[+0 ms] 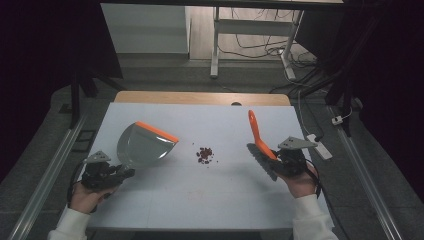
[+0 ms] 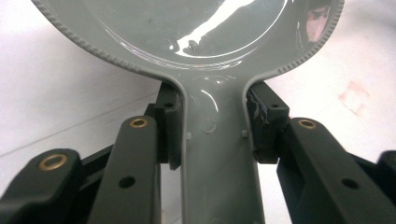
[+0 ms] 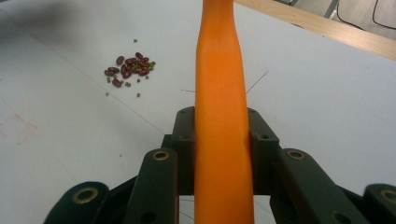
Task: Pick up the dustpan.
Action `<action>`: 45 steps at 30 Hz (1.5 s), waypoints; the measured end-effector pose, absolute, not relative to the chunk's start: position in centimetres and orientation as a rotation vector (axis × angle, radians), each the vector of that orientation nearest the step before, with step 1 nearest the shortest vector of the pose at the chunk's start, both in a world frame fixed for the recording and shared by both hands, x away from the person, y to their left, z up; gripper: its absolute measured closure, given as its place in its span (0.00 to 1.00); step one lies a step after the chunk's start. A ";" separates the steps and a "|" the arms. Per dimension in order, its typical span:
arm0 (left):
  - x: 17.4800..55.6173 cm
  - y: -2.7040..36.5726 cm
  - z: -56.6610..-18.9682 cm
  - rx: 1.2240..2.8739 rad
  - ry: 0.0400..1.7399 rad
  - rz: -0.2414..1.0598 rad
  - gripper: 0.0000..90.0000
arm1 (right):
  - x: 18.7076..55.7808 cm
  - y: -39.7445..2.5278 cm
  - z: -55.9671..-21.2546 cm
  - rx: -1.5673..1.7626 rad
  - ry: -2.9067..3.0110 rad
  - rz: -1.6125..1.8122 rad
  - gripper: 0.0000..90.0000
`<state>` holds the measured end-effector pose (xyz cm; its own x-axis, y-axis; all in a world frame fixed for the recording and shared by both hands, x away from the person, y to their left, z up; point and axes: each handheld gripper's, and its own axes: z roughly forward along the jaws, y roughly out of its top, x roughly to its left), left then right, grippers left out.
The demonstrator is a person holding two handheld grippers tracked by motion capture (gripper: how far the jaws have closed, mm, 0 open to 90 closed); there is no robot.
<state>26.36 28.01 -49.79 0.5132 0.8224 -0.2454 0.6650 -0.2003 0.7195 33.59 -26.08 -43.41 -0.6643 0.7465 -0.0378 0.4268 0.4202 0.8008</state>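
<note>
- Dustpan (image 1: 142, 146): grey, with an orange front lip, lying on the white table (image 1: 200, 200) at its left side, mouth turned toward the middle and the beans.
- Handle of the dustpan (image 2: 212, 154) pinched from both sides by the left gripper (image 1: 112, 174), jaws pressed flat against the grey stem in the left gripper view; glossy pan bowl fanning out just beyond the jaws.
- Held from below by the person's left hand (image 1: 85, 197), white sleeve at the table's near edge.
- Brush (image 1: 260, 142): orange handle rising and pointing away toward the far side of the table, dark bristles low near the table (contact with the surface hard to judge).
- Clamped around the orange handle (image 3: 223, 140) by the right gripper (image 1: 287, 157), jaws closed tight on either side in the right gripper view; right hand (image 1: 300, 182) underneath.
- Beans (image 1: 204, 155): small heap of dark red ones with a few tiny greenish bits scattered around, on the bare table between dustpan and brush, touching neither.
- Same heap seen in the right gripper view (image 3: 128, 69), off to the left of the orange handle, well apart from it.
</note>
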 end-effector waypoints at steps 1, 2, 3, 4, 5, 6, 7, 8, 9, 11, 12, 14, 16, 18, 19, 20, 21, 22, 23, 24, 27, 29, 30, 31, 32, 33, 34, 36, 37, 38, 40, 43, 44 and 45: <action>26.3 27.9 -49.7 1.945 1.203 0.245 0.69 | 33.6 -26.1 -43.4 1.002 2.290 1.124 0.77; 26.3 27.8 -49.6 1.958 1.183 0.250 0.69 | 33.6 -26.1 -43.4 1.005 2.289 1.131 0.77; 26.4 27.6 -49.6 1.969 1.169 0.250 0.69 | 33.6 -26.0 -43.3 1.000 2.290 1.135 0.77; 26.4 27.5 -49.6 1.978 1.157 0.253 0.69 | 33.7 -26.0 -43.3 0.991 2.294 1.133 0.77; 26.4 27.4 -49.6 1.986 1.149 0.252 0.69 | 33.7 -26.0 -43.3 0.987 2.296 1.135 0.78; 26.5 27.3 -49.6 1.993 1.140 0.253 0.69 | 33.7 -26.0 -43.3 0.986 2.297 1.136 0.77; 26.5 27.2 -49.6 1.998 1.134 0.253 0.69 | 33.8 -26.0 -43.4 0.981 2.299 1.136 0.78; 26.5 27.2 -49.6 2.002 1.127 0.251 0.69 | 33.7 -26.0 -43.4 0.988 2.300 1.137 0.77; 26.5 27.1 -49.6 2.008 1.117 0.248 0.69 | 33.7 -26.0 -43.4 0.988 2.300 1.135 0.77; 26.5 27.0 -49.5 2.015 1.103 0.241 0.69 | 33.7 -26.1 -43.4 0.991 2.299 1.135 0.77; 26.4 27.0 -49.5 2.018 1.095 0.239 0.69 | 33.6 -26.1 -43.5 0.989 2.298 1.134 0.77; 26.4 26.9 -49.5 2.029 1.077 0.234 0.69 | 33.6 -26.0 -43.4 0.990 2.298 1.136 0.77; 26.4 26.8 -49.4 2.040 1.059 0.232 0.69 | 33.5 -26.0 -43.5 0.985 2.300 1.136 0.77; 26.4 26.7 -49.4 2.050 1.045 0.231 0.69 | 33.4 -25.9 -43.5 0.983 2.304 1.134 0.77; 26.4 26.6 -49.3 2.052 1.035 0.227 0.69 | 33.4 -25.9 -43.5 0.983 2.304 1.134 0.77; 26.4 26.6 -49.3 2.057 1.025 0.225 0.69 | 33.4 -25.9 -43.6 0.984 2.307 1.133 0.77; 26.4 26.6 -49.3 2.060 1.017 0.221 0.69 | 33.3 -26.0 -43.6 0.983 2.307 1.132 0.77; 26.4 26.5 -49.3 2.062 1.010 0.212 0.69 | 33.3 -26.0 -43.6 0.985 2.307 1.133 0.77; 26.4 26.5 -49.3 2.068 1.006 0.211 0.69 | 33.3 -26.0 -43.6 0.987 2.307 1.133 0.77; 26.4 26.4 -49.3 2.081 1.006 0.207 0.69 | 33.3 -26.0 -43.6 0.987 2.306 1.132 0.77; 26.4 26.4 -49.2 2.099 1.000 0.197 0.69 | 33.3 -26.0 -43.7 0.990 2.306 1.131 0.77; 26.4 26.5 -49.2 2.102 0.997 0.189 0.69 | 33.3 -26.1 -43.7 0.989 2.309 1.126 0.77; 26.4 26.5 -49.2 2.104 0.996 0.186 0.69 | 33.3 -26.0 -43.8 0.989 2.310 1.125 0.77; 26.4 26.5 -49.2 2.108 0.994 0.184 0.69 | 33.3 -26.0 -43.8 0.988 2.313 1.123 0.77; 26.3 26.6 -49.2 2.111 0.990 0.182 0.69 | 33.3 -26.0 -43.8 0.987 2.315 1.123 0.77; 26.3 26.6 -49.2 2.113 0.987 0.177 0.69 | 33.3 -26.0 -43.9 0.987 2.316 1.123 0.77; 26.3 26.5 -49.2 2.115 0.981 0.174 0.69 | 33.3 -25.9 -43.9 0.988 2.317 1.122 0.77; 26.2 26.4 -49.3 2.122 0.974 0.169 0.69 | 33.4 -25.9 -43.9 0.985 2.320 1.123 0.77; 26.2 26.3 -49.3 2.126 0.970 0.165 0.69 | 33.4 -25.8 -43.9 0.985 2.321 1.123 0.77; 26.2 26.2 -49.3 2.133 0.964 0.160 0.69 | 33.4 -25.8 -44.0 0.984 2.323 1.121 0.77; 26.2 26.0 -49.4 2.151 0.942 0.150 0.69 | 33.4 -25.8 -44.0 0.986 2.323 1.119 0.77; 26.1 25.8 -49.4 2.171 0.931 0.139 0.69 | 33.4 -25.8 -44.0 0.983 2.325 1.117 0.77; 26.1 25.7 -49.4 2.175 0.934 0.136 0.69 | 33.4 -25.8 -44.0 0.980 2.324 1.117 0.77; 26.1 25.7 -49.5 2.178 0.934 0.135 0.69 | 33.4 -25.8 -44.0 0.982 2.322 1.118 0.77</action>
